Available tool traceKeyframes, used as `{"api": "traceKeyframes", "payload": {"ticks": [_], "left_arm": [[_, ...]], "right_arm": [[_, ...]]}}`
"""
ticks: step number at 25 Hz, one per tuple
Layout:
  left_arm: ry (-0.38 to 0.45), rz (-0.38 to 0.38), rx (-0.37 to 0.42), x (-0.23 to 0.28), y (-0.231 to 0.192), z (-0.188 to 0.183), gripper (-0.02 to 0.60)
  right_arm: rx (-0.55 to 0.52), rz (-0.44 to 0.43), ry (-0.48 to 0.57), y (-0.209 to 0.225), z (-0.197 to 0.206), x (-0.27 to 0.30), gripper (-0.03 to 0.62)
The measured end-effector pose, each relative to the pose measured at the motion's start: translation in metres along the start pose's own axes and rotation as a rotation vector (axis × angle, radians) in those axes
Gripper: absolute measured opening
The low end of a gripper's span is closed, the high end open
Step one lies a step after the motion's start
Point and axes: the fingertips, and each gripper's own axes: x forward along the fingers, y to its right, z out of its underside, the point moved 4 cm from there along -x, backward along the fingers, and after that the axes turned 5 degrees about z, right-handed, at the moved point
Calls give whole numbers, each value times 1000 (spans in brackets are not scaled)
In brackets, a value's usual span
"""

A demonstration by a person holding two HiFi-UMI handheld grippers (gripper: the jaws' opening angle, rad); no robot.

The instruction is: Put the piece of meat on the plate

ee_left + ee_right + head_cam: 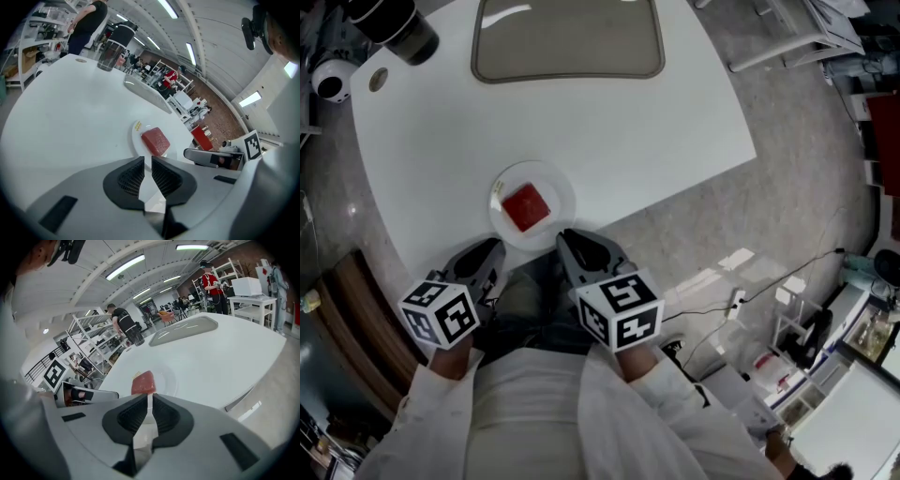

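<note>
1. Well, the red piece of meat [526, 206] already lies flat on the small white plate [558, 185], close to the near edge of the white table [600, 122].
2. The left gripper [494, 247] has its jaws pushed together. Only a thin slit shows between them, and nothing is in it.
3. The right gripper [566, 236] is the same: jaws together, holding nothing.
4. Both grippers sit at the near edge of the table and point down toward the plate.
5. The meat is just past their tips, between the two. From the right gripper it is straight ahead. From the left gripper it is ahead and a bit to the right.
6. The right gripper looks nearer, with its tip just beside the plate's near rim.
7. The meat looks about square, so it has no long side to line up with.
8. I think the job is done, so no grab is needed.
</note>
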Motion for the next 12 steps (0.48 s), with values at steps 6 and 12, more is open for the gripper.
{"api": "traceKeyframes", "payload": {"ticks": [6,12], "left_arm": [[-19,-3,-25,1,-3,5,52],[-53,3,-28,7,-3,10,77]], "right_arm": [[13,38,-7,2,7,-2,18],[33,55,-7,8,8,-1,77]]}}
